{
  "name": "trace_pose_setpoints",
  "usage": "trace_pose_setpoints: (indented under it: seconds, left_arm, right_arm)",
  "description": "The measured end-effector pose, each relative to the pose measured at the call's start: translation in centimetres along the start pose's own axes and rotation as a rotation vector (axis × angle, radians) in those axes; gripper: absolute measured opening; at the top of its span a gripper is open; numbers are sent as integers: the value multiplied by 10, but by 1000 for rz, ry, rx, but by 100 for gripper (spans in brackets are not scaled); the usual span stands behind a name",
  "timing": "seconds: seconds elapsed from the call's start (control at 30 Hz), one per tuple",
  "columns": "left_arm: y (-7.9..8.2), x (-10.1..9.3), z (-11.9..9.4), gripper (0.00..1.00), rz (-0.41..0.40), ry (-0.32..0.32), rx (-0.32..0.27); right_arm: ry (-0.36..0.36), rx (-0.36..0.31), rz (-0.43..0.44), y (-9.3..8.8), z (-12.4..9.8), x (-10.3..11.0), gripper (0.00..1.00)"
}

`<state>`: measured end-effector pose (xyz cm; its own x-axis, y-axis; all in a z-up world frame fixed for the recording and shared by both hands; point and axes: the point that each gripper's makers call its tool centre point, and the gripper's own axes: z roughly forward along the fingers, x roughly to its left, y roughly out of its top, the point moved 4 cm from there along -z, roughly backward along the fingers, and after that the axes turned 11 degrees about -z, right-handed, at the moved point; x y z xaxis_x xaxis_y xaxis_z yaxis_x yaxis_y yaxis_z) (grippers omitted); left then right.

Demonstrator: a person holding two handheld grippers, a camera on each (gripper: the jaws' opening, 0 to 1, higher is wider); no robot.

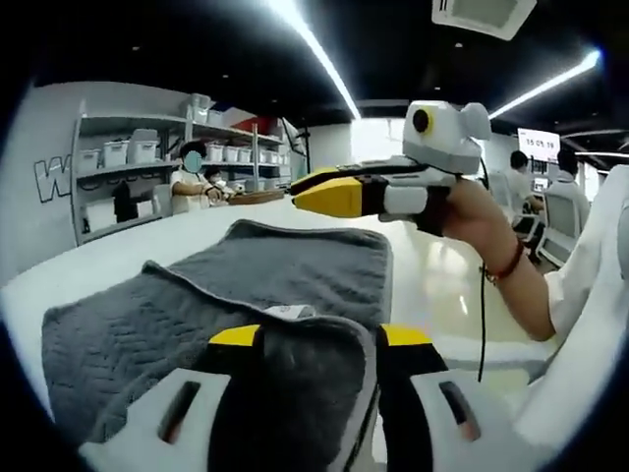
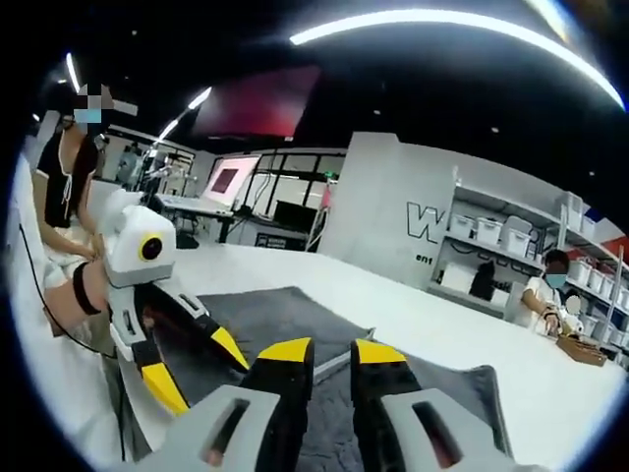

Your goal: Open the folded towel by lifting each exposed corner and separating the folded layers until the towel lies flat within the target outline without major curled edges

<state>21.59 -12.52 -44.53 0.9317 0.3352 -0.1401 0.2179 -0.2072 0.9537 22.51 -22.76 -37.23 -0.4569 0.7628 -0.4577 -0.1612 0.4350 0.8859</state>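
Left gripper (image 1: 319,336) clamped on grey towel (image 1: 197,315) fold at 6 o'clock. Right gripper (image 2: 330,352) jaws slightly apart, empty. Thin grip risks fold slipping, recurling.

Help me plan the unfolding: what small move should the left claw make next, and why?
Probably carry the held layer away from the fold and lower it flat. The left claw appears shut on a folded edge of the grey towel, raised above the layer spread on the white table. The right claw hovers above the towel, free to pin it.
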Motion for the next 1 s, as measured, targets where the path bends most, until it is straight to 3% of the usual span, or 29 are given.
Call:
trace_pose_setpoints:
  seconds: [0.03, 0.1, 0.2, 0.47, 1.0]
  left_arm:
    - [0, 2, 1, 45, 38, 39, 10]
    - [-3, 0, 4, 45, 73, 50, 41]
    - [-2, -3, 5, 44, 44, 33, 23]
    - [-7, -9, 8, 45, 57, 24, 39]
    - [-7, 0, 1, 43, 68, 89, 27]
  right_arm:
    - [1, -1, -1, 0, 0, 0, 9]
    - [-1, -4, 1, 1, 0, 0, 9]
    - [5, -8, -2, 2, 1, 3, 9]
    - [12, -4, 4, 0, 2, 6, 10]
    - [12, -3, 4, 3, 8, 0, 9]
